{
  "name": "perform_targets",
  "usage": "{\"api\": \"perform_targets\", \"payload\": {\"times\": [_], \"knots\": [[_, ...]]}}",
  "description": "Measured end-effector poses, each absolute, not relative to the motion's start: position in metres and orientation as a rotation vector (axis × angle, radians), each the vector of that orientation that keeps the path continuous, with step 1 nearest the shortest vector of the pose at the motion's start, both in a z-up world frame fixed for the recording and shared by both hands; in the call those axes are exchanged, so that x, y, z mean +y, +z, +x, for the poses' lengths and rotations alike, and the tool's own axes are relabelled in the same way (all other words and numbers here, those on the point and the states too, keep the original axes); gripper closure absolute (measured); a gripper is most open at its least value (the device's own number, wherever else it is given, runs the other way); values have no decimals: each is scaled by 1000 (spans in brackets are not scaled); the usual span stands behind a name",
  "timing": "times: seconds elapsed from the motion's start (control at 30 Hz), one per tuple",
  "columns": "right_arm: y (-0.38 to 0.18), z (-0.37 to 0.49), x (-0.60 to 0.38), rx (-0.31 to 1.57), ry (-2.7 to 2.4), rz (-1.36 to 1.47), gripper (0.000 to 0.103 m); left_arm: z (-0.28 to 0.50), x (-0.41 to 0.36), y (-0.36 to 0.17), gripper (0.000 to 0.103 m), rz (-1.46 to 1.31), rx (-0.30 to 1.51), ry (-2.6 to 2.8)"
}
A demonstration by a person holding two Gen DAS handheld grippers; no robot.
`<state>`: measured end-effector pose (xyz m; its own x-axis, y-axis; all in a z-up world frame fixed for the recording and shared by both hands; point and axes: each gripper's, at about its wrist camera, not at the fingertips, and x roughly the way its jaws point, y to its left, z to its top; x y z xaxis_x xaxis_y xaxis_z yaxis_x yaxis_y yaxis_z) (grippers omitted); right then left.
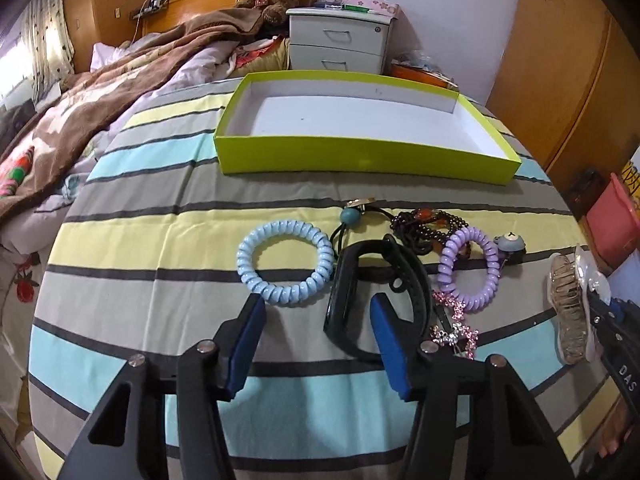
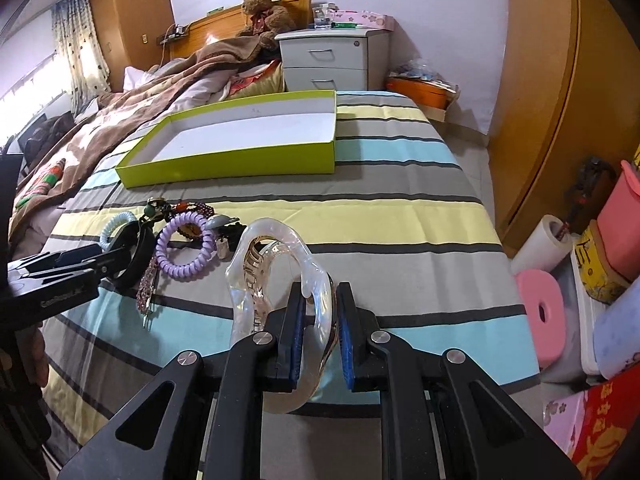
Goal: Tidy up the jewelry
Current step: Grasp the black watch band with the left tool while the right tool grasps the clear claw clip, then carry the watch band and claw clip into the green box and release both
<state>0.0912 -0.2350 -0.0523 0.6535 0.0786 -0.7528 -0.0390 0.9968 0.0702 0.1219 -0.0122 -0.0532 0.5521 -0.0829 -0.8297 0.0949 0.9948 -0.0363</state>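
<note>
An empty lime-green box [image 1: 360, 158] [image 2: 224, 164] sits on the striped bedspread. In front of it lies a pile: a blue coil hair tie [image 1: 285, 267], a black wristband [image 1: 352, 304], a purple coil tie [image 1: 468, 276] [image 2: 184, 250], dark beads [image 1: 432, 226], a pink rhinestone clip [image 1: 456, 320]. My left gripper [image 1: 316, 316] is open, its fingers either side of the black wristband's near end. My right gripper [image 2: 318, 316] is shut on a clear hair claw clip [image 2: 276, 280], also seen at the right edge of the left wrist view [image 1: 572, 308].
A rumpled brown blanket [image 1: 120, 92] covers the bed's left side. A white nightstand [image 2: 332, 60] and a teddy bear [image 2: 266, 10] stand behind. Pink and red containers [image 2: 616, 232] crowd the floor beyond the bed's right edge.
</note>
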Motion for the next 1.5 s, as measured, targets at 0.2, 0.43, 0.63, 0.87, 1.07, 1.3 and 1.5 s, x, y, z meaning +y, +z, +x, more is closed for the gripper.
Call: {"api": "perform_targets", "payload": {"times": [0.2, 0.43, 0.63, 0.87, 1.07, 1.3, 1.5], "knots": [[-53, 93, -235, 854, 66, 53, 87, 123, -22, -53, 63, 52, 965, -120], [-51, 91, -233, 843, 68, 49, 87, 120, -22, -51, 84, 57, 963, -125], [-49, 88, -232, 829, 66, 50, 87, 115, -20, -50, 89, 53, 958, -130], [-44, 83, -232, 808, 66, 54, 87, 107, -14, -44, 90, 28, 949, -136], [-33, 81, -230, 784, 72, 52, 87, 100, -8, -33, 90, 6, 931, -140], [-17, 88, -225, 757, 73, 41, 87, 101, -2, -17, 90, -21, 906, -139], [-3, 101, -221, 738, 76, 36, 87, 112, 5, -4, 90, -39, 891, -133]]}}
